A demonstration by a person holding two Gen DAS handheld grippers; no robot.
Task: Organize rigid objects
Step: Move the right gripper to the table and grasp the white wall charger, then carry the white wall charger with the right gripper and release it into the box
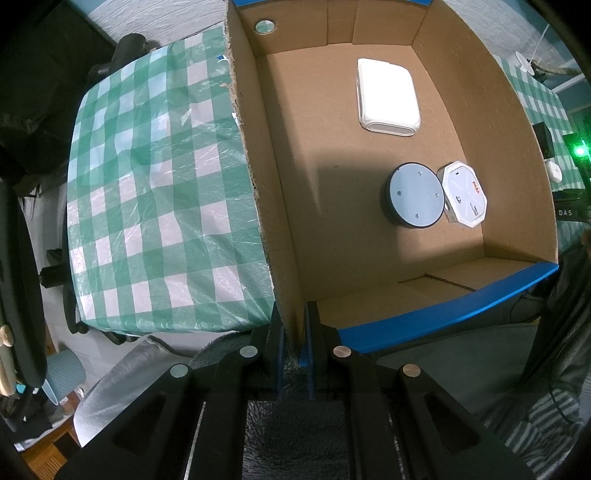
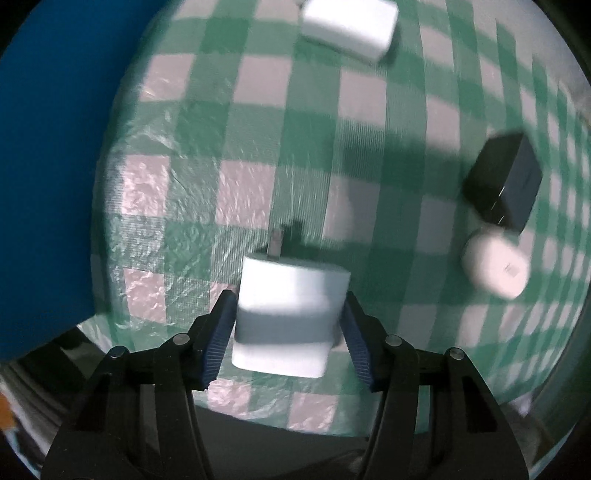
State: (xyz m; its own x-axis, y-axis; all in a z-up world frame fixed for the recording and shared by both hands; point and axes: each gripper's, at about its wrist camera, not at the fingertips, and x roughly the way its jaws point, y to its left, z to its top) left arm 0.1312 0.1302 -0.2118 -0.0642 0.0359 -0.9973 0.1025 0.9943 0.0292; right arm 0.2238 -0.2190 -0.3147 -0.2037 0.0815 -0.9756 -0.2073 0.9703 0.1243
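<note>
Left tool (image 1: pixel 294 345): pointed downward, its blue pads clamped together on the near corner of the cardboard box (image 1: pixel 280 206), gripping the box wall. Right tool (image 2: pixel 286 334): pointed down over the desk, pads standing either side of a white plug adapter (image 2: pixel 288 317); the picture was blurred and contact could not be told, a narrow gap showing at the right pad.

Desk (image 1: pixel 159 184): covered in a green-and-white checked cloth under clear plastic.

Cardboard box: open-topped, blue-taped along its near rim, resting on the desk.

White rectangular device (image 1: pixel 388 96): flat on the box floor toward the far end.

Round grey-topped disc (image 1: pixel 415 195): on the box floor, touching an octagonal white item (image 1: pixel 465 194) on its right.

White plug adapter: lying on the cloth between the right tool's fingers, one metal prong facing away.

White block (image 2: pixel 349 26): on the cloth at the far edge.

Black adapter (image 2: pixel 504 184): on the cloth to the right, just beside a rounded white charger (image 2: pixel 495 266).
</note>
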